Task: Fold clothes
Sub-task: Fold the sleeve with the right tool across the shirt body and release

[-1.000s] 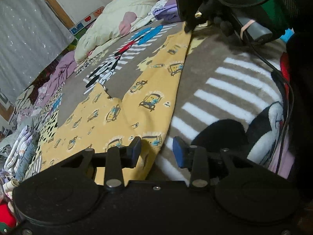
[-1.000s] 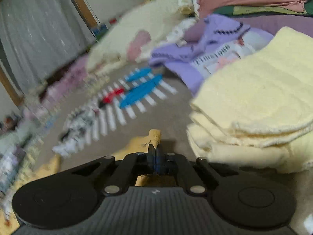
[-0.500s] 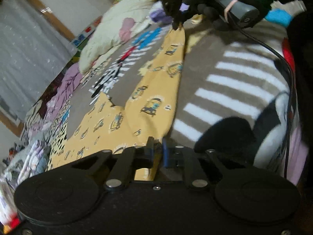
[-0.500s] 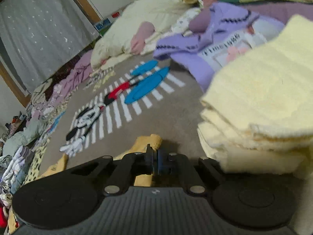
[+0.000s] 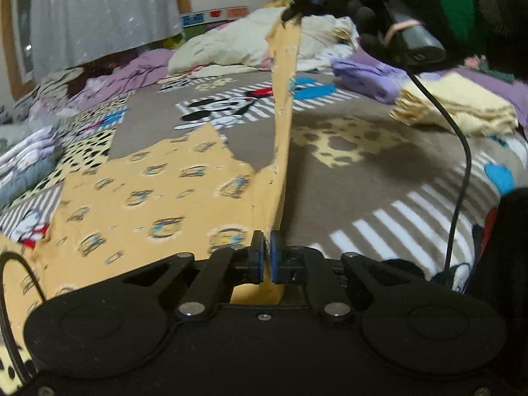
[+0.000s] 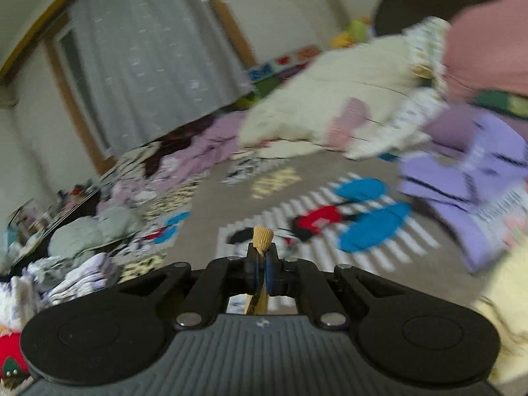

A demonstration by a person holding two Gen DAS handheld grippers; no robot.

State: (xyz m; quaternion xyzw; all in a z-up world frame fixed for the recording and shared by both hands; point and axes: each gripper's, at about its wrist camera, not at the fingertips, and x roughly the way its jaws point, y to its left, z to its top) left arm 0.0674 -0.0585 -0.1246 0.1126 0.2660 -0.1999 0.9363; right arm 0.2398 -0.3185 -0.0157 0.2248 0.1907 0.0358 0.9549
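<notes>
We hold the soft, light garment taut by its near edge in the left gripper and far cuff in the right gripper, both clamped.

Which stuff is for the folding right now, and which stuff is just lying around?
For the job:
- yellow car-print garment
- left tool, shut on its near edge
- right tool, shut on its ribbed cuff

Just lying about:
- cartoon mouse blanket
- folded pale yellow towels
- purple clothes
- cream duvet
- grey curtain
</notes>
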